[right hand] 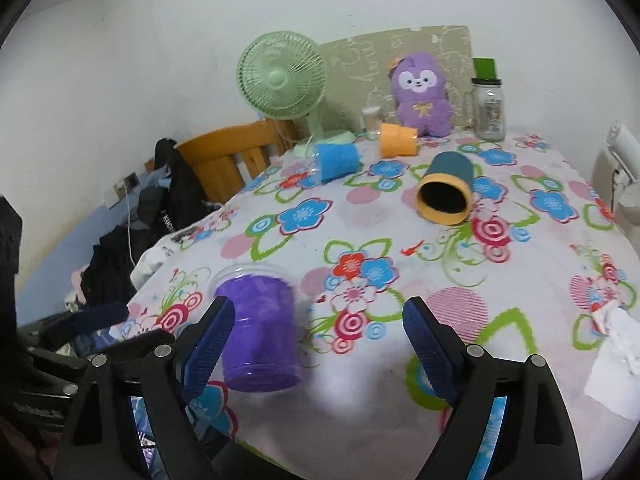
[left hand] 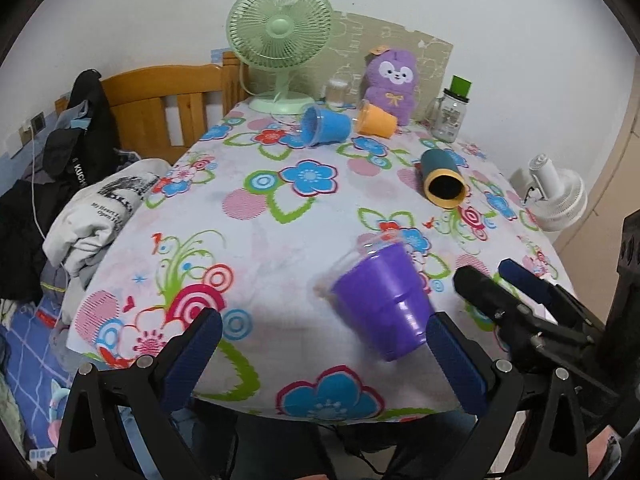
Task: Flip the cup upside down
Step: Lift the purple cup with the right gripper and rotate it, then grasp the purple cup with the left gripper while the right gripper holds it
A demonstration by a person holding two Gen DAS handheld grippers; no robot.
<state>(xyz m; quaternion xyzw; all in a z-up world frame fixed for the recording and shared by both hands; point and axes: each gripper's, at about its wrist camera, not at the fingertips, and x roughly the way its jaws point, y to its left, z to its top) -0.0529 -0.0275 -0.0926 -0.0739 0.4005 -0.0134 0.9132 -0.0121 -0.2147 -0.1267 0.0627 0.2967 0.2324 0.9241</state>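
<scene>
Jaws of the left gripper [left hand: 324,356] stand wide in the left wrist view, holding nothing; the purple cup [left hand: 382,300] lies blurred and tilted at lower centre, its base beside the right-hand finger, contact unclear. Bare tablecloth [left hand: 248,240] spreads to its left. At lower right the right gripper [left hand: 486,276] shows, gaping too.

Right wrist view: the right gripper [right hand: 316,340] is spread wide and empty, the purple cup [right hand: 260,332] against its left finger near the table's lower-left edge; open cloth [right hand: 360,392] fills the gap.

A plain white wall [left hand: 480,8] backs the flower-patterned cloth-covered counter [left hand: 256,216]; a slatted orange wooden headboard [left hand: 168,100] stands left, draped with dark clothing [left hand: 86,128].
</scene>
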